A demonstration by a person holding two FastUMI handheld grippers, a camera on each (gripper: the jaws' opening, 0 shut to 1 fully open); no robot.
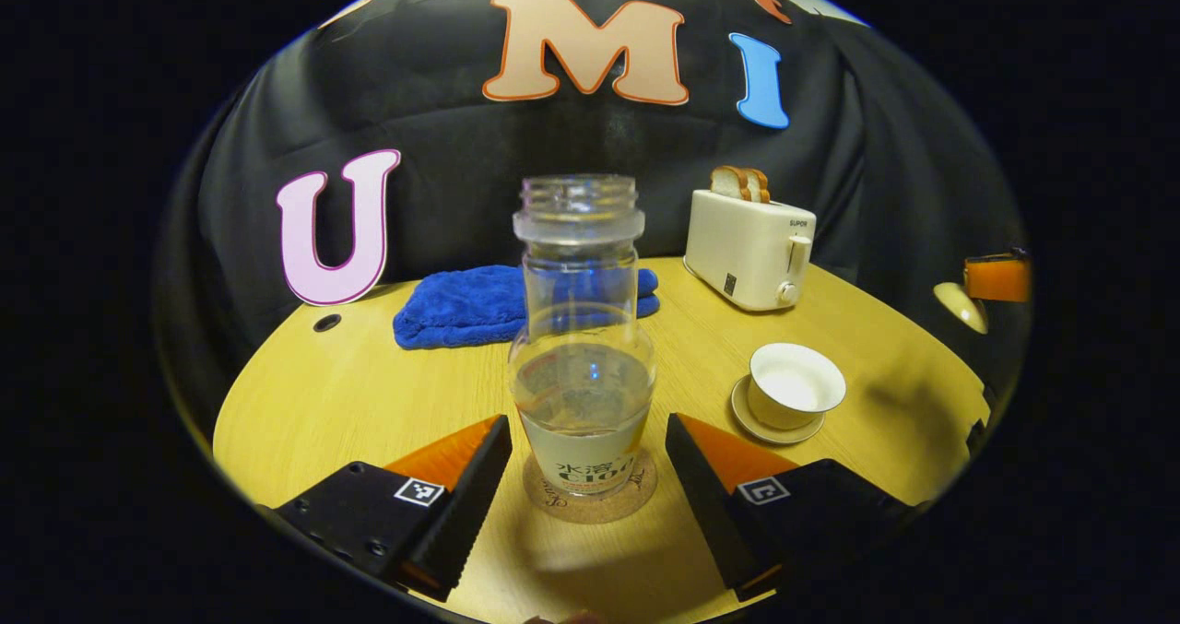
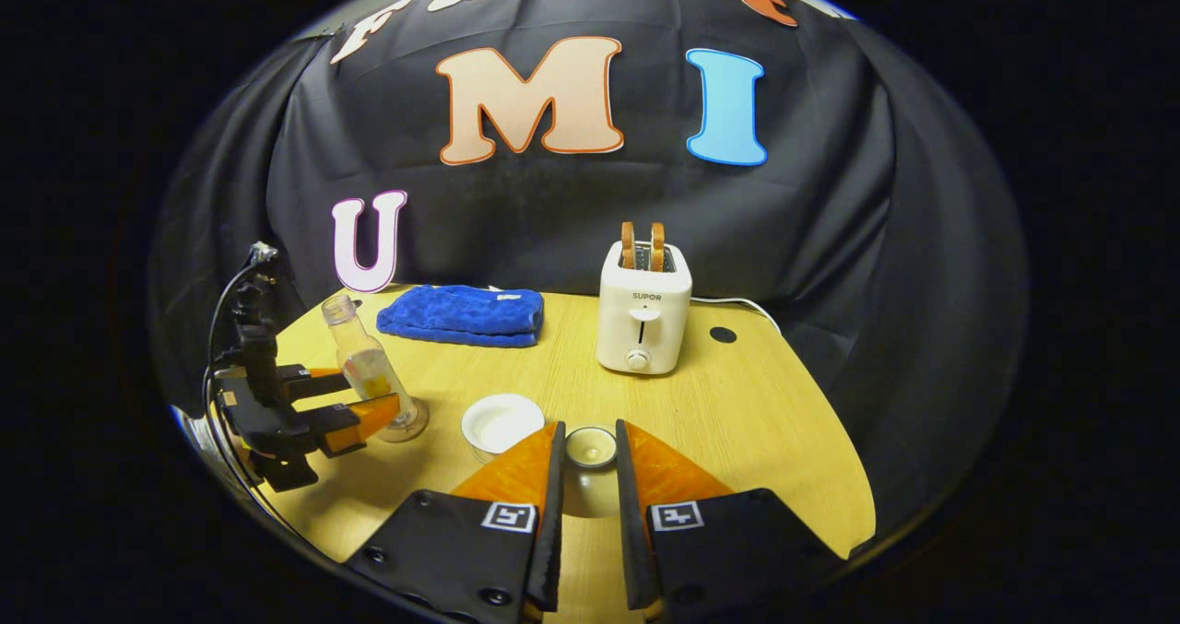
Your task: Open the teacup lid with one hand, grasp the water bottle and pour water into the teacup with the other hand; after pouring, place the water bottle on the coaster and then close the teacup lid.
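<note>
A round pale wooden tabletop (image 1: 350, 394) fills the booth in front of black cloth, and I start with the left gripper view. My left gripper (image 1: 588, 476) has its fingers (image 1: 470, 486) spread wide, one on each side of the clear glass water bottle (image 1: 581, 329), with a visible gap on both sides, so they hold nothing. The bottle stands upright and uncapped on a round cork coaster (image 1: 590, 504), about a third full. To its right sits the white uncovered teacup (image 1: 795, 386) on a white saucer (image 1: 770, 426). Behind lie a folded blue towel (image 1: 461, 306) and a cream toaster (image 1: 749, 248) with two bread slices (image 1: 740, 182) sticking out. At the far right edge I see a bit of the right gripper holding something pale, too small to tell more.

In the right gripper view, my right gripper (image 2: 590, 463) has its fingers (image 2: 525, 467) nearly closed around the small white teacup lid (image 2: 590, 447), held by its knob above the tabletop. The open teacup (image 2: 502, 424) sits just left of the fingers. Farther left, the left gripper (image 2: 355, 403) brackets the water bottle (image 2: 369, 370), its orange fingers alongside the lower body. The blue towel (image 2: 461, 315) and toaster (image 2: 643, 315) stand behind.
</note>
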